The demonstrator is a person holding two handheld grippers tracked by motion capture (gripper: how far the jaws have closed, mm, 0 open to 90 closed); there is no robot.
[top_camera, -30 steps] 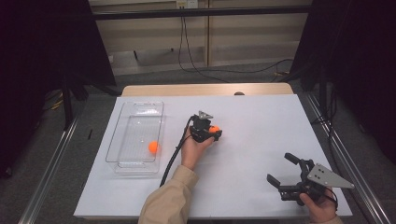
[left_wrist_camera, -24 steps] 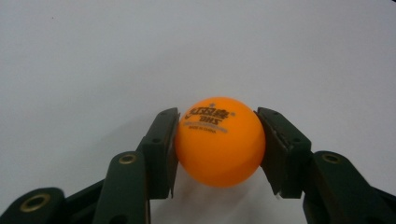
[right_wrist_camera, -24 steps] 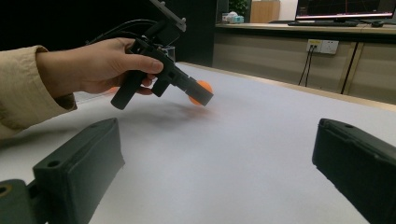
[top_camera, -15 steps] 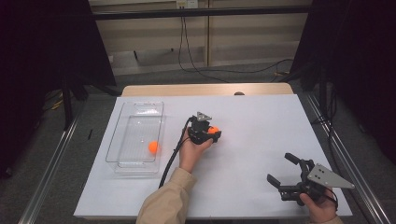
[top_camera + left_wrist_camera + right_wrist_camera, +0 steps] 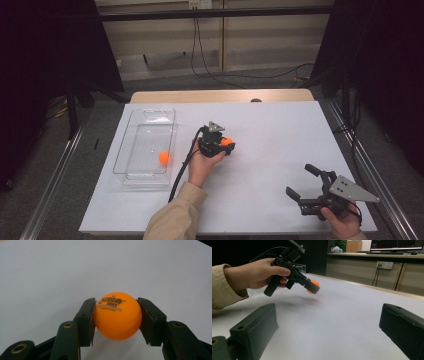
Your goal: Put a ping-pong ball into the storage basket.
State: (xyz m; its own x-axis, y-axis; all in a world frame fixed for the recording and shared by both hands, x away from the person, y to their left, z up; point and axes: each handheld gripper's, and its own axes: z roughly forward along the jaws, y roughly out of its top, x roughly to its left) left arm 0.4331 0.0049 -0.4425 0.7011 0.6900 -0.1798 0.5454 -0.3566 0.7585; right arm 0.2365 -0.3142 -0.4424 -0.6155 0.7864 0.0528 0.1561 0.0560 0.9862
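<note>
Now the left gripper (image 5: 226, 143) clamps an orange ball (image 5: 117, 315) just right of the clear tray (image 5: 145, 116); the right gripper (image 5: 306, 182), well right of the tray, stands with jaws apart.

White table (image 5: 280, 125), grey floor (image 5: 60, 190), dark curtains (image 5: 45, 60)

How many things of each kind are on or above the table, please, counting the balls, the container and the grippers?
Orange balls: 2 (one held ball in the left gripper, one loose ball in the tray)
Clear plastic tray: 1
Grippers: 2 (left gripper, right gripper)
Total: 5
</note>
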